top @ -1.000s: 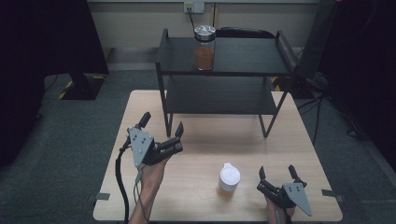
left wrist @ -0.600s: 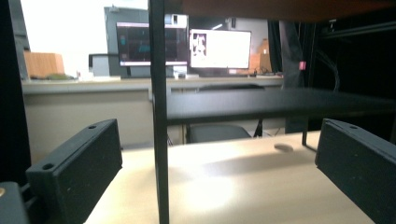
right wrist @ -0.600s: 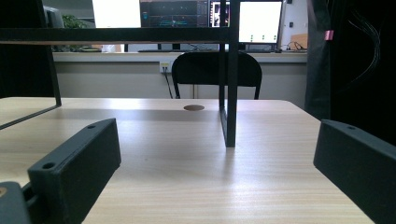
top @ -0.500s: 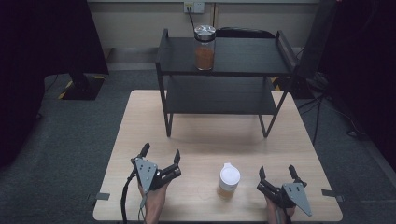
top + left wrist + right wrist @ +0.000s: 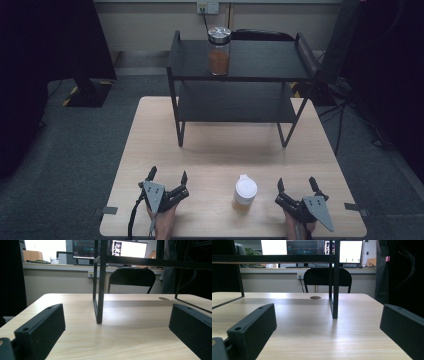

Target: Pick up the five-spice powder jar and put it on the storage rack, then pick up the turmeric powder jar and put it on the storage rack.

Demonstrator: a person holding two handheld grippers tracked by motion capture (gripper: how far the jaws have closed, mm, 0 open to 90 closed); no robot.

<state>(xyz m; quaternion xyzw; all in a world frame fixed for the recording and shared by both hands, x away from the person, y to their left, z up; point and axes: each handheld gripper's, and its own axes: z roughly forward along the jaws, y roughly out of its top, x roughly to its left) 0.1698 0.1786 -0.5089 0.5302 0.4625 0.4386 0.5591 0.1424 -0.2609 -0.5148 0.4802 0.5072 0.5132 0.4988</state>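
Near edge of the table (image 5: pixel 215 150): left gripper (image 5: pixel 168 176) and right gripper (image 5: pixel 296 183), each resting low in a hand, jaws apart and holding nothing; in both gripper views the 2 black jaws stand wide with bare wood between them. Between the grippers, nearer the right one but apart from it, stands the cup (image 5: pixel 244 194): upright, white lid on top, clear wall, amber fill in its lower part. Handling, as judged: light; wall probably thin and yielding, so a hard squeeze could buckle it or lift the lid; smooth sides likely slippery; best taken across the mid-body below the lid rim and kept upright, since the seal of the lid cannot be told. Surface: pale wood-grain laminate, flat, matte, with a round cable hole (image 5: pixel 315 297) toward the far edge. Middle distance: black 2-tier rack (image 5: pixel 240 80) standing on the table's far half, thin metal legs, 1 leg (image 5: pixel 99 290) ahead of the left gripper and 1 leg (image 5: pixel 334 285) ahead of the right; on the top tier a jar (image 5: pixel 219 44) with a metal lid and orange-brown fill. Beyond: a dark chair (image 5: pixel 131 280) behind the table; a wall socket (image 5: pixel 207 7); lit monitors (image 5: pixel 350 251) on a long counter; grey carpet (image 5: pixel 75 150); dark screens at both sides.
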